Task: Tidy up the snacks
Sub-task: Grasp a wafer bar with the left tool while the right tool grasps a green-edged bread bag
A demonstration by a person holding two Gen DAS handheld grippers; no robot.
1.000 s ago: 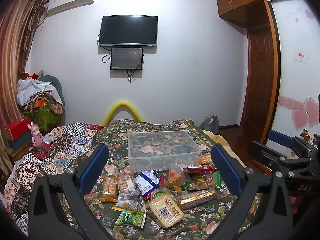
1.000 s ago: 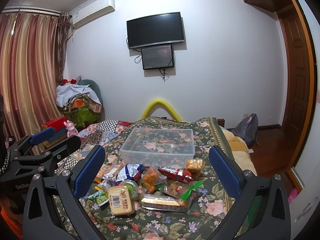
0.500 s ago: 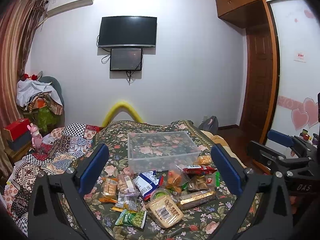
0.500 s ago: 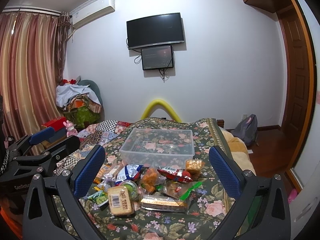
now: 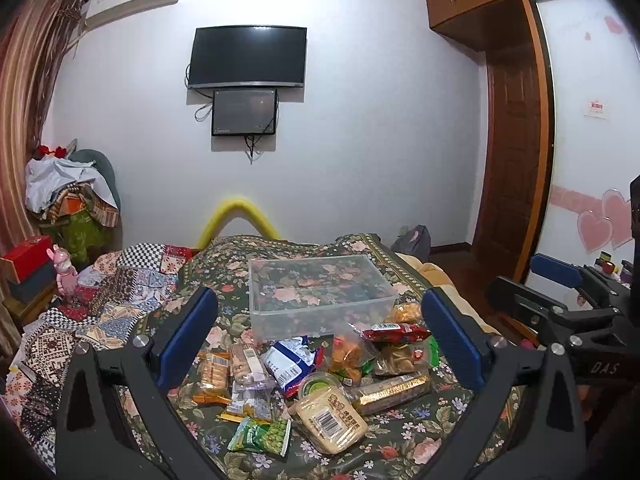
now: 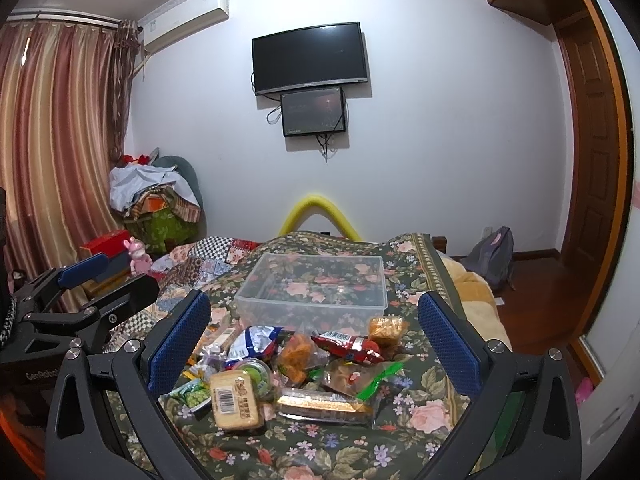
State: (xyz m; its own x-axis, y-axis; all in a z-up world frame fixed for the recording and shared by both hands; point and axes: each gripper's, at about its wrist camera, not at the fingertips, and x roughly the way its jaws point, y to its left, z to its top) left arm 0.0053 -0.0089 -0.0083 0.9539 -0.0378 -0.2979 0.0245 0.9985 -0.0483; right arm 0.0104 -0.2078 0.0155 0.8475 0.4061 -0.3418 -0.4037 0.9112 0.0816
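Observation:
A heap of snack packets lies on the floral bedspread: a pale biscuit pack with a barcode (image 5: 330,416) (image 6: 234,400), a blue-white bag (image 5: 290,360) (image 6: 252,340), a red wrapper (image 5: 396,332) (image 6: 346,346), a gold-wrapped bar (image 5: 394,388) (image 6: 320,404) and a green pea packet (image 5: 262,436). Behind the heap stands a clear, empty plastic box (image 5: 320,296) (image 6: 316,284). My left gripper (image 5: 318,340) hangs open above the heap, holding nothing. My right gripper (image 6: 312,344) is open too, level with the left one.
The bed's right edge drops to a wooden floor with a grey backpack (image 6: 492,256). A patchwork quilt (image 5: 100,300) covers the bed's left side. A yellow foam arch (image 5: 240,216) rises at the far end. Clothes are piled on a chair (image 6: 156,196) at the left.
Both views have shifted very slightly; the snacks, the box and both open grippers stay as they were.

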